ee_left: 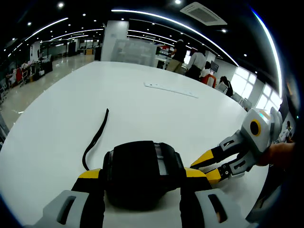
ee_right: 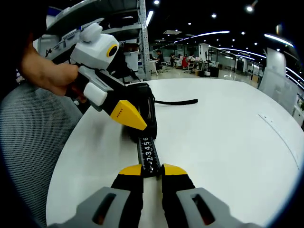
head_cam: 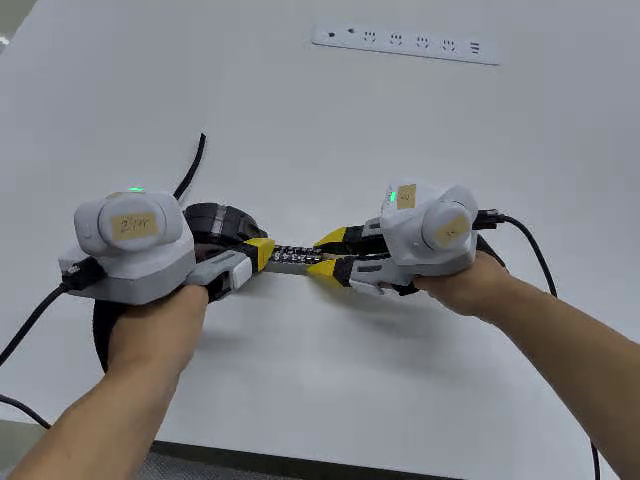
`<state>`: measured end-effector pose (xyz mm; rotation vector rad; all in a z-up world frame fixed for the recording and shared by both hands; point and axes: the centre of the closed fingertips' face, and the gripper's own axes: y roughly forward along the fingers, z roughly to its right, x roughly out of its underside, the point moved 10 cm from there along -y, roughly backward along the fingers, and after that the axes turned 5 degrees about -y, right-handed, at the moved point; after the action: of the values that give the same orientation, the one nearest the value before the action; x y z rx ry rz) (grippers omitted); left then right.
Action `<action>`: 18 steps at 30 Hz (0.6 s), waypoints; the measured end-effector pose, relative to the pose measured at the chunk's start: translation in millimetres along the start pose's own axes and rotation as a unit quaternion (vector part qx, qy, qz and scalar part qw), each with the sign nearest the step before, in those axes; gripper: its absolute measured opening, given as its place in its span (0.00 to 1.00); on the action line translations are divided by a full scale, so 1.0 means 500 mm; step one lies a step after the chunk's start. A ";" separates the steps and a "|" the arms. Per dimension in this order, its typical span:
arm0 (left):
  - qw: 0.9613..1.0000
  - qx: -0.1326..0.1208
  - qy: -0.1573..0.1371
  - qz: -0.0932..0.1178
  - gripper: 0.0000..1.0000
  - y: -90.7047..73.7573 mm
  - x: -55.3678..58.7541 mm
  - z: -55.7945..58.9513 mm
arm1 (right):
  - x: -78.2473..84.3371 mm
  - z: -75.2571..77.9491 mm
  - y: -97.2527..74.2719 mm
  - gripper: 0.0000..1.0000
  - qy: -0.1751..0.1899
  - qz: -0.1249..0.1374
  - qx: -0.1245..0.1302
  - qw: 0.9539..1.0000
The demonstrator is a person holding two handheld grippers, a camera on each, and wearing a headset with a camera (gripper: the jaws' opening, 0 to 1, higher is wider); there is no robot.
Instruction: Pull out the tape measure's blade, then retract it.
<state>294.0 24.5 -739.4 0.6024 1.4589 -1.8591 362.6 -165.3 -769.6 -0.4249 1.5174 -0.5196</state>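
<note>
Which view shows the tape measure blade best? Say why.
The right gripper view: the blade runs up from the right tool, its numbers readable. In the head view the blade is a short stretch between the tools; in the left gripper view the black case hides it.

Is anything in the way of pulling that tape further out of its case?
Nothing visible is. The right gripper pinches the blade and the left gripper clamps the case, with a short stretch of blade between them. The only other thing nearby, a power strip, lies far off across the table.
</note>
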 end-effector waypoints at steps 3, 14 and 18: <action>1.000 0.000 -0.001 0.000 0.61 0.000 0.000 0.000 | -0.003 -0.001 0.006 0.12 0.001 0.002 -0.002 1.000; 1.000 0.001 -0.002 0.001 0.61 -0.001 0.001 0.001 | -0.015 -0.002 0.026 0.12 0.000 0.007 -0.009 1.000; 1.000 0.001 -0.003 0.001 0.61 -0.001 0.001 0.000 | -0.020 -0.002 0.034 0.13 -0.001 0.009 -0.012 1.000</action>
<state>293.2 24.4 -739.5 0.5988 1.4529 -1.8585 362.7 -145.4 -771.1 -0.4307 1.5257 -0.4878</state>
